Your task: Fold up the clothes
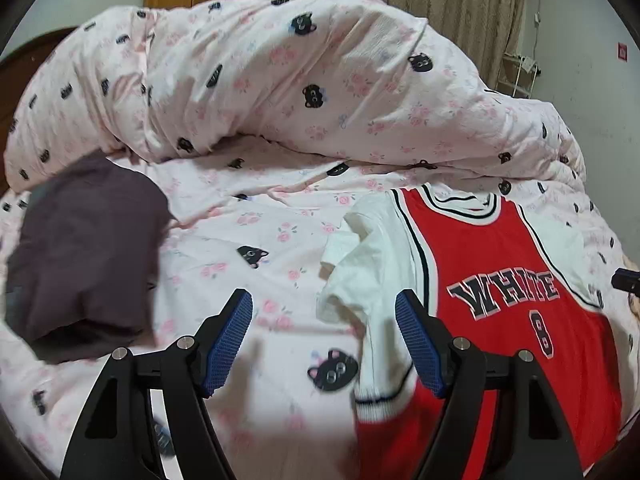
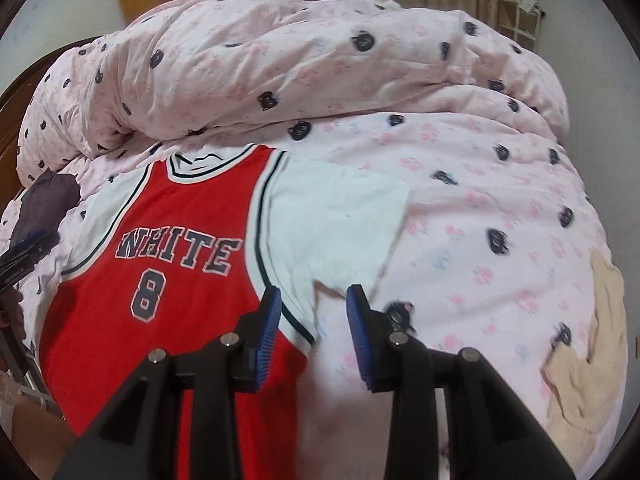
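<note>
right gripper (image 2: 310, 300): jaws apart, nothing between them, above the jersey's white sleeve edge | jersey (image 2: 180, 248): red, "WHITE 8", flat face-up on the bed (image 2: 500, 184); white sleeve (image 2: 336, 216) spread right | duvet (image 2: 280, 68): bunched behind | beige garment (image 2: 588, 352): far right | dark garment (image 2: 48, 200): far left
</note>
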Available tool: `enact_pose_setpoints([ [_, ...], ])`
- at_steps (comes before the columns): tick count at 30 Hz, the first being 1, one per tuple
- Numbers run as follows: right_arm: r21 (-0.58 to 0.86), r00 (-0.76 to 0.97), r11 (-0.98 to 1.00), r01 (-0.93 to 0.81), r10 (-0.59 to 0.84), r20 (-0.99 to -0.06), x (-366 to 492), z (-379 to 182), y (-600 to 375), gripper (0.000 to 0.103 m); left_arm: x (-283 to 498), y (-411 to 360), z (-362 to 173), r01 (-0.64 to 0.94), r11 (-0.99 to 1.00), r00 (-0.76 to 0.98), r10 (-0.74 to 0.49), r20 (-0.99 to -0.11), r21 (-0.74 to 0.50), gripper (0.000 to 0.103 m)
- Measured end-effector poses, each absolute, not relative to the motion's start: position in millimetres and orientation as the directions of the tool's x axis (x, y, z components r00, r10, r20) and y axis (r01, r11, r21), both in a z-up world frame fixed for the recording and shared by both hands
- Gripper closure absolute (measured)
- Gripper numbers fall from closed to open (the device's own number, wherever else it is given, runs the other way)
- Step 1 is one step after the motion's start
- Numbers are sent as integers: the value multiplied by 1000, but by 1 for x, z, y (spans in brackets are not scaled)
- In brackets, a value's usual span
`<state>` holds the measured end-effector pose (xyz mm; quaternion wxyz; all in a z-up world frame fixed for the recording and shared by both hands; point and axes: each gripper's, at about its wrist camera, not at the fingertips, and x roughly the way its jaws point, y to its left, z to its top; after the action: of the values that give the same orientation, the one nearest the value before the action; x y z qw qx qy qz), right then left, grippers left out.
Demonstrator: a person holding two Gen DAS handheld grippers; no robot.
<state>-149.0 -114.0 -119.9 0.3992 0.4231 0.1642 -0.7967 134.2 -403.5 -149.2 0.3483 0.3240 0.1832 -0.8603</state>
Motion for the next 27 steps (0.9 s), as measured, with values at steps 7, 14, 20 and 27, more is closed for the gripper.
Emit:
enact_pose_setpoints([
  [7, 34, -267, -494, 869, -525, -808, -121, -116, -185, 68, 124, -424, -168, 717, -673, -564, -407, -718, -182, 34],
  [14, 32, -74, -175, 984, -568, -819, -56, -99, -293, 68, 134, -436, -177, 737, -603, -587, -348, -731, -305, 34],
  [20, 3, 22, 38, 999, -516, -856, -11, -109, -384, 68, 137, -442, -180, 745, -588, -584, -348, -733, -315, 34],
  [27, -83, -5, 173, 981, -409, -912, 18, -150, -441, 68, 139, -447, -183, 752, -578, -580, -349, -736, -318, 34],
])
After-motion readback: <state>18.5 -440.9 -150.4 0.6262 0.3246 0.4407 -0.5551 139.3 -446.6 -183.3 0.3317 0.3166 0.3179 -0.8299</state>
